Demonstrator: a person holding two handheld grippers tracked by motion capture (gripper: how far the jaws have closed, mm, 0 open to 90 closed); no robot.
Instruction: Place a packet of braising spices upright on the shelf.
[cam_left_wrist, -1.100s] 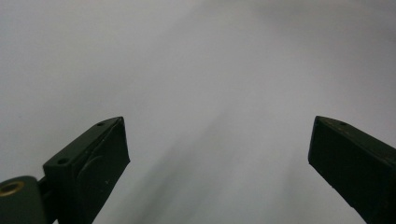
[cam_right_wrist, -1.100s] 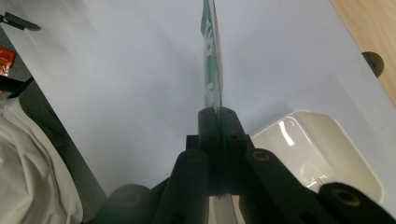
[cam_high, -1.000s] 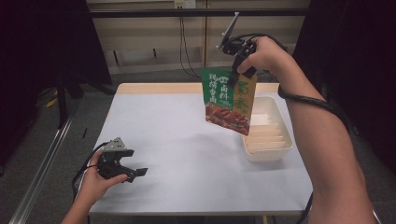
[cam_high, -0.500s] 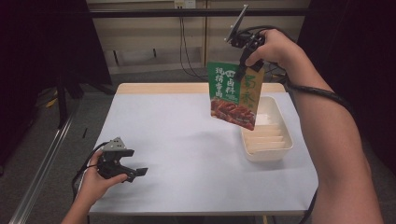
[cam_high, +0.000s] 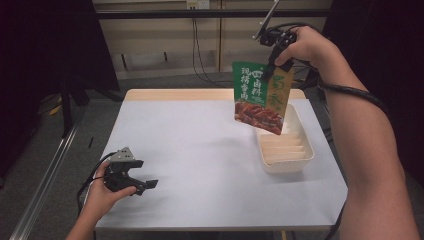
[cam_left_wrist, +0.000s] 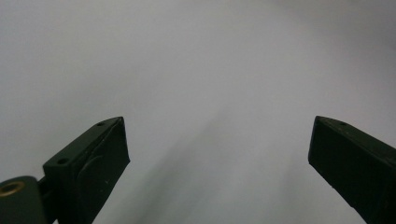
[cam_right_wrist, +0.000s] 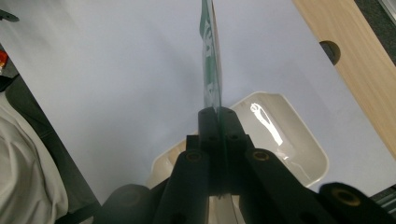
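Over the white table, the right gripper is pinching a green snack packet above the tray, seemingly mid-carry; lowering it in looks next. The left gripper is resting spread.

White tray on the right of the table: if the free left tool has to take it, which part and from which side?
Grip the white tray by its near rim, coming from the table's middle. The wall is thin and upright, and the left tool is open.
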